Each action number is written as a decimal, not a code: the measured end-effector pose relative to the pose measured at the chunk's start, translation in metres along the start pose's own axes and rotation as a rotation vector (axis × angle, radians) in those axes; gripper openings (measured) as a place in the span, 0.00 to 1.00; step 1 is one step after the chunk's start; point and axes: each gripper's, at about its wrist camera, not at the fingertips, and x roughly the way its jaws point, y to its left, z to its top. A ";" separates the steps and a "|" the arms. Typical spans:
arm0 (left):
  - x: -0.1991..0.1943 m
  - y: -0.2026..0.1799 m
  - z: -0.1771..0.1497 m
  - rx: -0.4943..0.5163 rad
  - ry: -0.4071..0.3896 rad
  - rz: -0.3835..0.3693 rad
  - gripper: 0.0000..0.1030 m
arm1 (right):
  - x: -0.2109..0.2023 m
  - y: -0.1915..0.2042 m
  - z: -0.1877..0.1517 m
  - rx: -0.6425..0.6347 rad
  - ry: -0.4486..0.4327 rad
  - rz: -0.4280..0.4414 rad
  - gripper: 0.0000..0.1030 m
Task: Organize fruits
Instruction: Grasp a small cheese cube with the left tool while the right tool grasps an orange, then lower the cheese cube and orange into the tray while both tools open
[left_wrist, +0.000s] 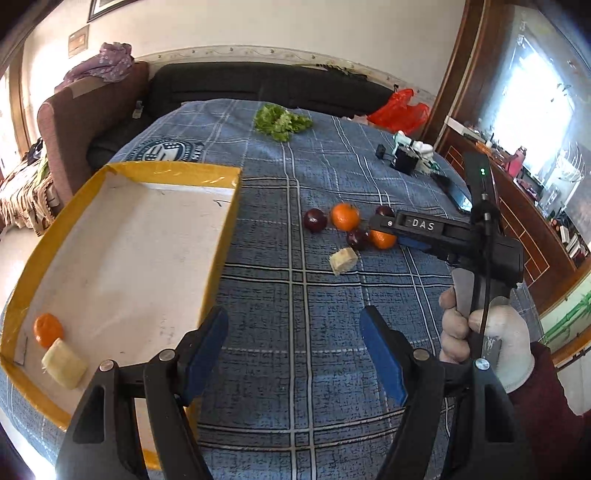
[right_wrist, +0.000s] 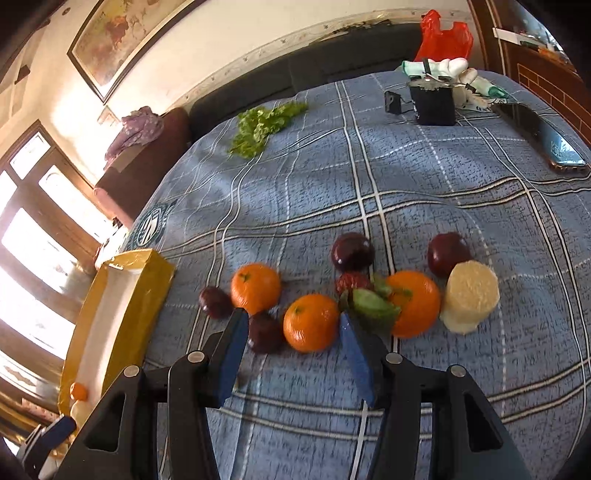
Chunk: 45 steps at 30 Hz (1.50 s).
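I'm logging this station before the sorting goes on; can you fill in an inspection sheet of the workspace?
Surface: blue plaid cloth, bare in front of both grippers.
Job's things: yellow tray holds one orange and a pale chunk; loose oranges, dark plums and a pale cylinder on the cloth.
Clutter: lettuce, phone, black box, red bag.
Grippers: left gripper open, empty; right gripper open, at an orange.
Cables: thin cable along the right handle.
Surroundings: sofa, window.

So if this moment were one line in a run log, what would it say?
stage: picking fruit | right gripper: open, nearing orange | left gripper: open, empty | yellow tray: holds orange, pale chunk
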 end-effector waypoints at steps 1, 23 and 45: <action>0.005 -0.003 0.001 0.005 0.007 -0.002 0.71 | 0.003 -0.003 0.000 0.012 0.006 -0.001 0.55; 0.129 -0.059 0.035 0.183 0.097 -0.011 0.27 | -0.016 -0.011 0.003 0.015 -0.032 0.095 0.36; -0.020 0.158 0.013 -0.261 -0.039 0.287 0.28 | -0.035 0.137 -0.059 -0.366 0.024 0.285 0.37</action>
